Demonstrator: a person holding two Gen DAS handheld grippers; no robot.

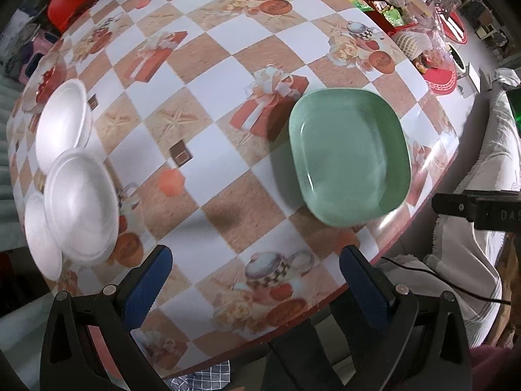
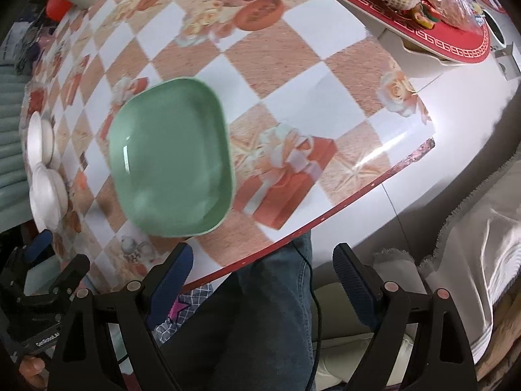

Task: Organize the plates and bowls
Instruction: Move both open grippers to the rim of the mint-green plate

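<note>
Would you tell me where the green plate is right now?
The green plate lies flat on the checkered table near its front edge, right of the white bowls, beside a printed gift box.

1 green plate (image 1: 350, 156), 3 white bowls (image 1: 81, 205) on table

The left tongs (image 1: 255, 268) are held wide apart and empty above the near edge of the bench (image 1: 208, 104). A green plate (image 1: 350, 159) is seen ahead to the right, three white bowls (image 1: 81, 205) clustered far left.
</note>
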